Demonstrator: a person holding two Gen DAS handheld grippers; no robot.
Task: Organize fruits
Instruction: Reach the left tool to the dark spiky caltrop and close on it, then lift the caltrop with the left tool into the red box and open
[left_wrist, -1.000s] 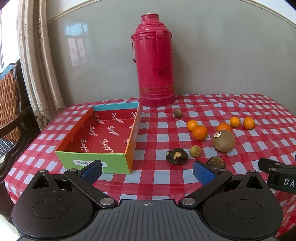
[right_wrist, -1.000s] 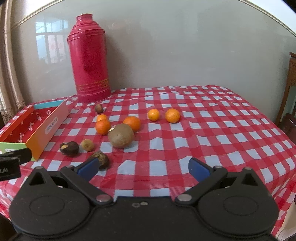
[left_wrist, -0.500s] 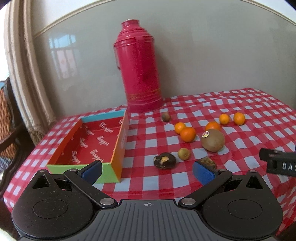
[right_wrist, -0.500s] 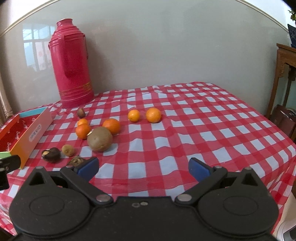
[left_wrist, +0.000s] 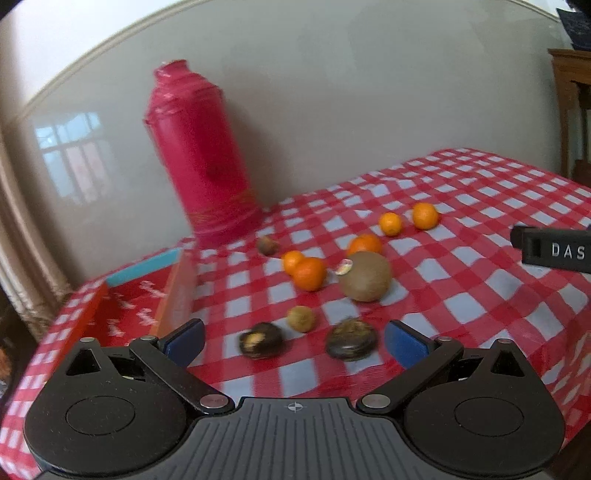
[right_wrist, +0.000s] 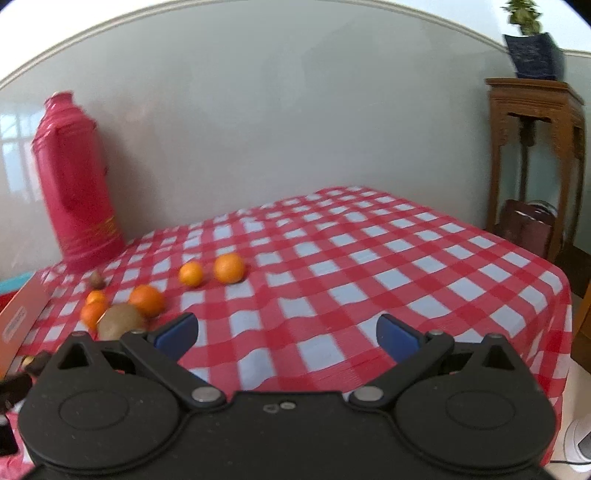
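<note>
A table draped in a red-and-white checked cloth (left_wrist: 461, 295) is filling the middle and right of the left wrist view. A tall red thermos flask (left_wrist: 201, 155) is standing upright on it in the upper left of that frame, against the grey wall. A shallow cardboard box with a red printed inside, orange walls and a blue far edge (left_wrist: 140, 295) is lying at the left, empty as far as shows.

The fruits are sitting loose on the cloth in the centre. A large brown round fruit with a small sticker (left_wrist: 365, 276) is resting just right of an orange mandarin (left_wrist: 309, 273), with two more mandarins (left_wrist: 365, 244) (left_wrist: 291, 258) close behind. Two small mandarins (left_wrist: 390, 223) (left_wrist: 425, 216) are sitting side by side further back, to the upper right. A small dark fruit (left_wrist: 266, 245) is lying near the flask's base. Nearest the camera, a small yellowish fruit (left_wrist: 301, 318) is lying behind two dark, shrivelled fruits (left_wrist: 261, 345) (left_wrist: 351, 344).

The left gripper (left_wrist: 294, 341) is hovering with its blue-padded fingers spread wide, holding nothing, the two shrivelled fruits showing between them. The right gripper (right_wrist: 287, 335) is likewise gaping wide and empty over bare cloth at the lower centre of its frame.
</note>
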